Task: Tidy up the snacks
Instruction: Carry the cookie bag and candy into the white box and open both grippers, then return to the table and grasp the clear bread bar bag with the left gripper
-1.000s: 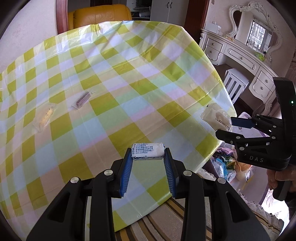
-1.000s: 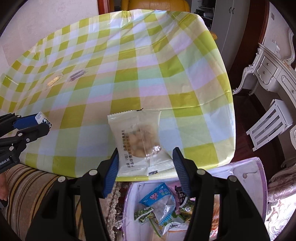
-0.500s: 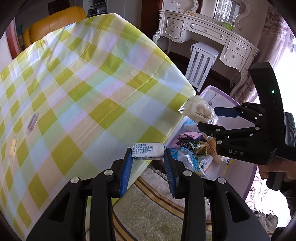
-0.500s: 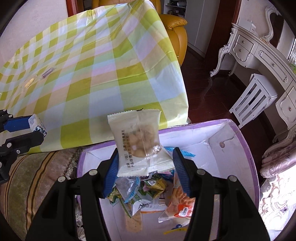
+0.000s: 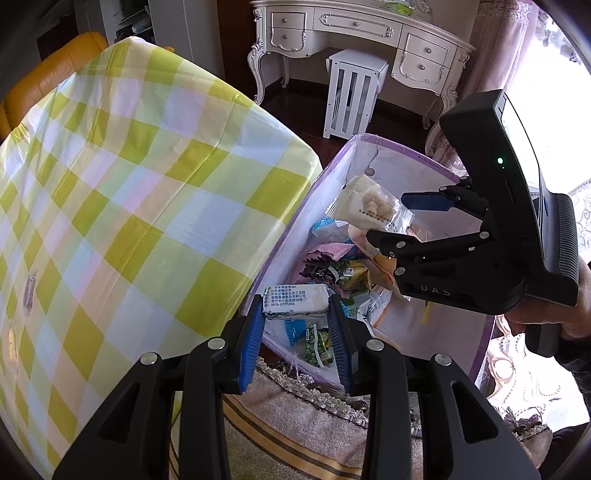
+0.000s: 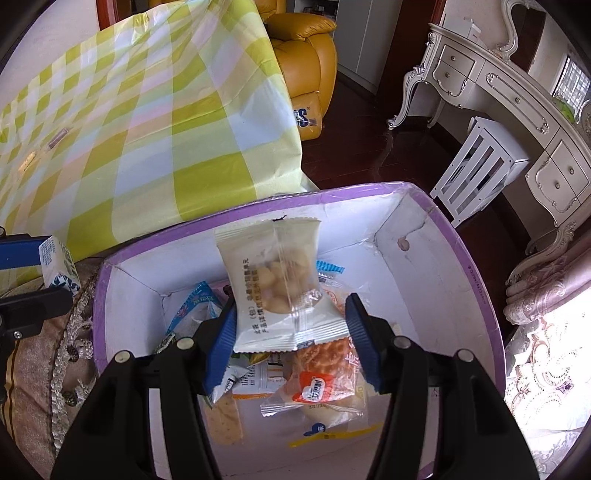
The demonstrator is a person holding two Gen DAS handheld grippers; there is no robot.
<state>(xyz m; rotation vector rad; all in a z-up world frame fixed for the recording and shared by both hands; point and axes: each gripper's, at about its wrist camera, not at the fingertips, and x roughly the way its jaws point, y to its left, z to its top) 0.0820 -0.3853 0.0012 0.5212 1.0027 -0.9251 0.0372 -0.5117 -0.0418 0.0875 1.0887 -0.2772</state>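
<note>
Left gripper clamps a small white printed bar packet — right gripper clamps a clear-windowed white biscuit pouch — both over the purple-rimmed white cardboard box.

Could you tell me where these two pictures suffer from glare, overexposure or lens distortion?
Left wrist view: the window at upper right is blown out white; the fisheye bends the dressing table. Right wrist view: daylight washes out the lower right edge; the purple box rim bows.
</note>
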